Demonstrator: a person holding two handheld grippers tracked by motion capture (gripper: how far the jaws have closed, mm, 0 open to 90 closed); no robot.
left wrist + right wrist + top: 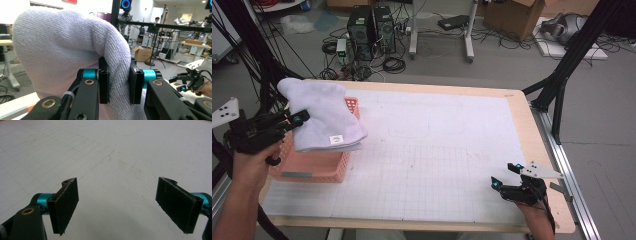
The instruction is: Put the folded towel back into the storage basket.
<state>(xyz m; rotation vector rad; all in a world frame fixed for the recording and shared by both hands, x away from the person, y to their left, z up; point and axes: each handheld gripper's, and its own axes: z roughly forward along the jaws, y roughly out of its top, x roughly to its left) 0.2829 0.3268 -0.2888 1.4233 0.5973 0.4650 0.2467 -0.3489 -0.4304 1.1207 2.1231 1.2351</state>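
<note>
High view: my left gripper (298, 120) holds the folded towel (324, 115) over the pink basket (312, 172); the towel's small tag is unreadable. Right gripper (504, 176) waits wide open above the mat (437, 150).

Left gripper view: jaws pinch a thick fold; I'd worry layers slip free and unfold.

Right gripper view: nothing between my jaws.

Folded towel (324, 115) over basket (319, 167) at table's (437, 150) left edge; right gripper (507, 177) near-right corner
</note>
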